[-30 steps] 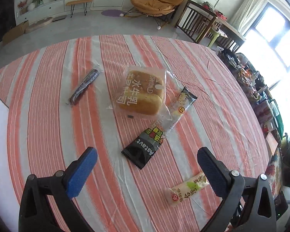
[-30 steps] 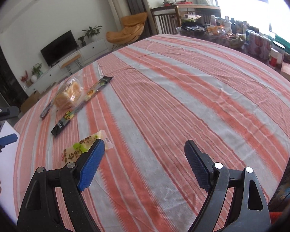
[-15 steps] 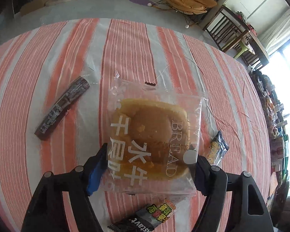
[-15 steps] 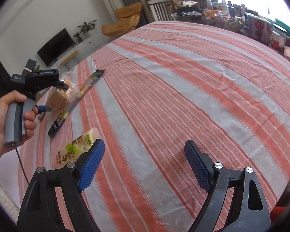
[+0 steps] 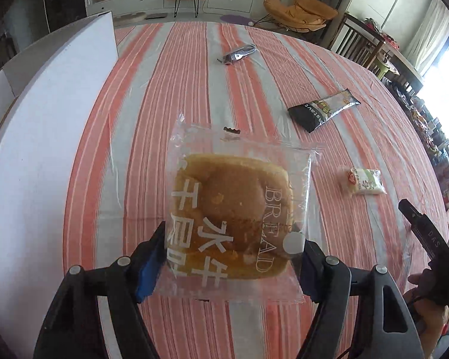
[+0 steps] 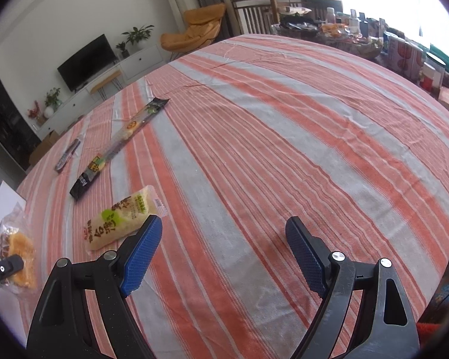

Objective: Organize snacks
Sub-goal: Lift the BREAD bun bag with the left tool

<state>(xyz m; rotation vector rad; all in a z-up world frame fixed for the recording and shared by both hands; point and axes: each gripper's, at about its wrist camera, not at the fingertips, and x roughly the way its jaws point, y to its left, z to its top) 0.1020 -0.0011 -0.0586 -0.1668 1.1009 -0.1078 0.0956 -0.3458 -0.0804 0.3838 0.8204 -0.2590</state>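
the left gripper [image 5: 230, 264] is clamped on the bread packet [image 5: 239, 218]; its blue pads press the two sides of the clear wrapper, and the packet hangs lifted above the striped tablecloth [image 5: 194, 89]. the step in hand looks like the carrying of the bread to a collecting place, probably the white board [image 5: 45, 149] that lies just to the left of the packet. the next move, i think, calls for a gentle travel to that side and a low release, because the soft bread can be crushed by a hard squeeze and the wrapper is slippery.

right of the bread packet lies a small pale snack pack [image 5: 363, 181], beyond it to the right a long black snack pack [image 5: 321, 110], and far beyond it a dark bar [image 5: 239, 53]. the right gripper [image 6: 223, 252] has its jaws wide apart with nothing between them, over the cloth just beside the pale pack.
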